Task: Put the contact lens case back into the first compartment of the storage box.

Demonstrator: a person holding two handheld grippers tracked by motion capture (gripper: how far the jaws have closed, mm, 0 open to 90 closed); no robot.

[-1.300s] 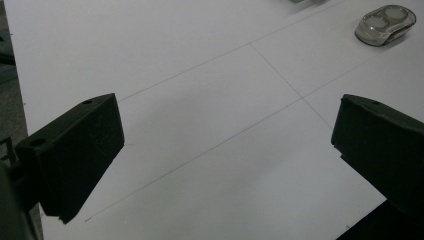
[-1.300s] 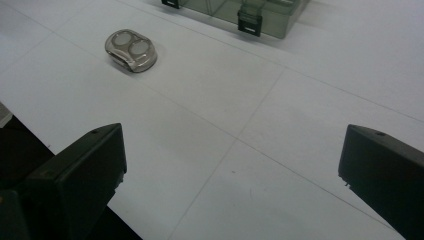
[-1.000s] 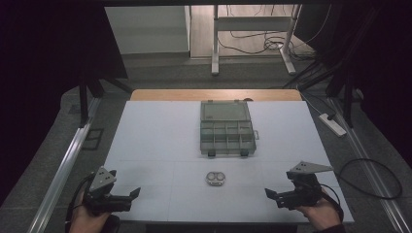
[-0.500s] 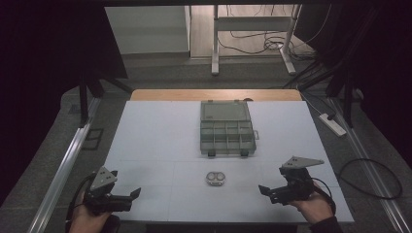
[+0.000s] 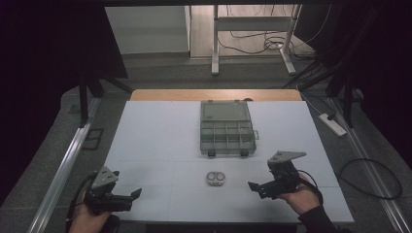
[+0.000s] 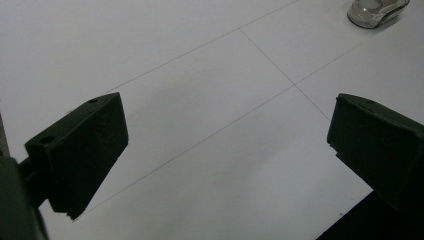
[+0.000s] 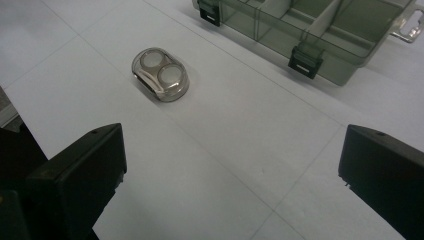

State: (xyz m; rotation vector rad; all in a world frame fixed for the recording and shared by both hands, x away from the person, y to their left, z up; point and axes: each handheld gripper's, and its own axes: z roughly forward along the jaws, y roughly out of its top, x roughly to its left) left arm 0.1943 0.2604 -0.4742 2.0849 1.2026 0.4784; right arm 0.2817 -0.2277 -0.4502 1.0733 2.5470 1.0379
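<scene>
Right hand-held gripper (image 5: 256,187) moved toward case (image 5: 215,178).

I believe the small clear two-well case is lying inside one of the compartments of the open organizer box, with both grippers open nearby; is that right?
Not quite. The small clear two-well case lies on the white table, apart from and in front of the open organizer box, not inside a compartment; the high view shows the gap. The rest holds: the left gripper and right gripper are both open.

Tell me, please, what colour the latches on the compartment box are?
The latches are dark green, darker than the translucent grey-green compartment box; the right gripper view shows them best.
</scene>
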